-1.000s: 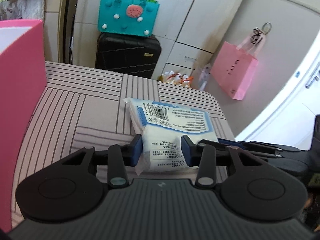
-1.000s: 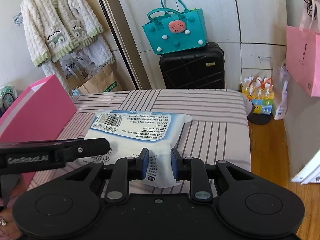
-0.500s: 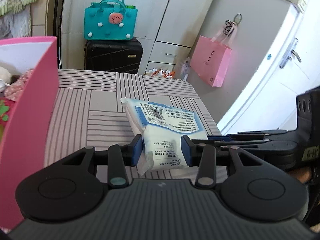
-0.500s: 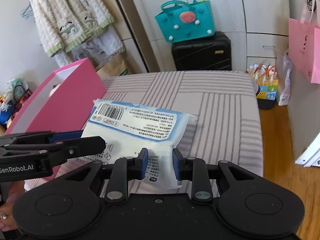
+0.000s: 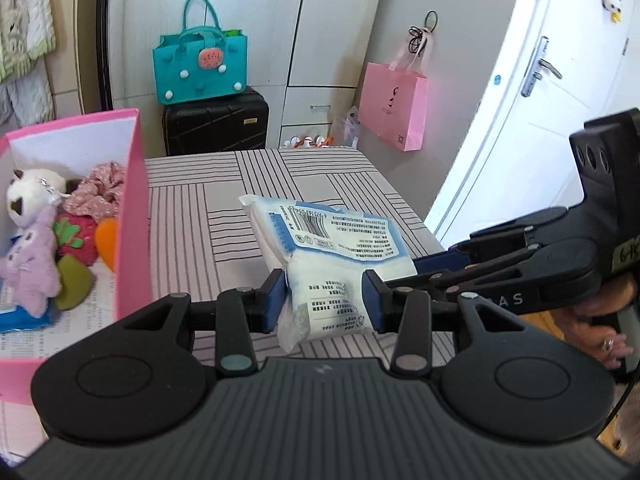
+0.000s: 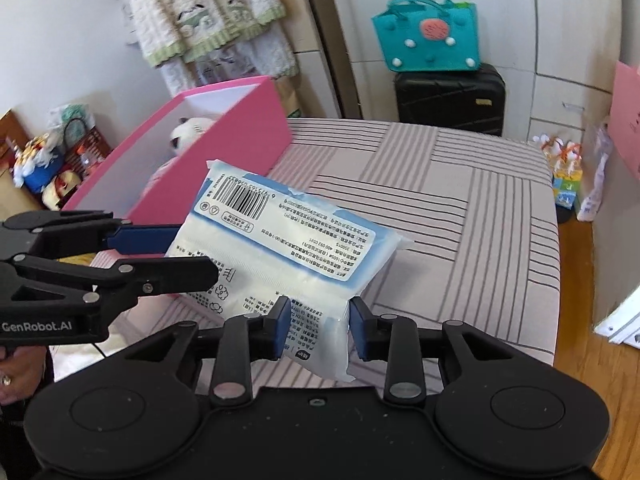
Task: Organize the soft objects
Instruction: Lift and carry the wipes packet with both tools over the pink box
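Note:
A white and blue soft tissue pack (image 5: 332, 240) hangs in the air above the striped bed cover (image 5: 200, 220), carried by both grippers. My left gripper (image 5: 326, 300) is shut on one end of it. My right gripper (image 6: 318, 320) has the pack (image 6: 280, 232) between its pads, which still touch it while its jaws are opening. Each gripper shows in the other's view: the right one (image 5: 440, 260) comes in from the right, the left one (image 6: 160, 252) from the left. The pink box (image 5: 134, 208) stands just left of the pack, with plush toys (image 5: 32, 256) inside.
A teal handbag (image 5: 200, 68) sits on a black suitcase (image 5: 216, 124) behind the bed. A pink paper bag (image 5: 394, 108) hangs on the wall beside a white door (image 5: 540, 92). In the right wrist view the bed's right edge (image 6: 554, 260) drops to a wooden floor.
Both grippers have risen with the pack and carried it toward the pink box, whose inside with the toys has come into view. The right jaws stand a little wider.

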Demonstrator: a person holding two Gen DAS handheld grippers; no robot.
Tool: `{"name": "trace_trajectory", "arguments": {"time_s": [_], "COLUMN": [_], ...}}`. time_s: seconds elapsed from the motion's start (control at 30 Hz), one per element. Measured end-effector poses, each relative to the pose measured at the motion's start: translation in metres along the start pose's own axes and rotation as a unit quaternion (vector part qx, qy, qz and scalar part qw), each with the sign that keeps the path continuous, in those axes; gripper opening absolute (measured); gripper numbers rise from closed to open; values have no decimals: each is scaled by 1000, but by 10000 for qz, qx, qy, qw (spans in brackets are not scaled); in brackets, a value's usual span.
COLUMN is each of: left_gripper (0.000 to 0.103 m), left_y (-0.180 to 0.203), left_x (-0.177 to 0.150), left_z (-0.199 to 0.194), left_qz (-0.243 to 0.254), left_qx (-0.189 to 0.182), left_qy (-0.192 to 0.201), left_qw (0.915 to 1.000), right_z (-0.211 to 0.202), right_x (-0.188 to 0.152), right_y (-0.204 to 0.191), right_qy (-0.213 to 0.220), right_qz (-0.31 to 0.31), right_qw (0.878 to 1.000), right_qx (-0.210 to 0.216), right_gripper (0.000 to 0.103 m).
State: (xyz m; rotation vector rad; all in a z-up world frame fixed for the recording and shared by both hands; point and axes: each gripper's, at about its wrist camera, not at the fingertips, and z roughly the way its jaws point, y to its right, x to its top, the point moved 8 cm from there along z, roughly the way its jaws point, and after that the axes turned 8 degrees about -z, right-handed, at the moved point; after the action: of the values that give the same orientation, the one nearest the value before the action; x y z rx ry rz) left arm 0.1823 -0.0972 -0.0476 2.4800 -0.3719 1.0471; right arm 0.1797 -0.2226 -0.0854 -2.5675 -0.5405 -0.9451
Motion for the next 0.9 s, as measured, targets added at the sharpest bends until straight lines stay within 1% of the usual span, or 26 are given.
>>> {"name": "trace_trajectory", "arguments": {"time_s": [0.1, 0.17, 0.27, 0.43, 0.63, 0.8, 0.9], "left_gripper": [40, 40, 40, 40, 40, 40, 40], "left_y": [1, 1, -1, -12, -29, -47, -57], "left_x": [-4, -8, -11, -16, -16, -17, -15], "left_z": [-15, -23, -36, -61, -87, -107, -116], "left_qz": [148, 315, 404, 347, 135, 11, -49], "left_qx": [-9, 65, 103, 66, -141, -234, -224], "left_qy": [69, 37, 30, 73, 84, 121, 188], "left_qw": [9999, 9995, 9991, 9993, 9998, 9997, 9996], "right_z": [-10, -17, -27, -41, -51, -53, -51], "right_x": [-1, 0, 1, 5, 10, 23, 33], "right_y": [-14, -25, -40, -65, -90, -112, -125], "right_qy": [20, 65, 143, 284, 368, 456, 535], "right_qz": [-159, -310, -495, -776, -1027, -1245, -1382], "right_qw": [9999, 9995, 9987, 9966, 9939, 9908, 9885], "right_qx": [-7, -28, -48, 8, 150, 267, 294], "right_gripper": [40, 40, 42, 43, 44, 45, 46]}}
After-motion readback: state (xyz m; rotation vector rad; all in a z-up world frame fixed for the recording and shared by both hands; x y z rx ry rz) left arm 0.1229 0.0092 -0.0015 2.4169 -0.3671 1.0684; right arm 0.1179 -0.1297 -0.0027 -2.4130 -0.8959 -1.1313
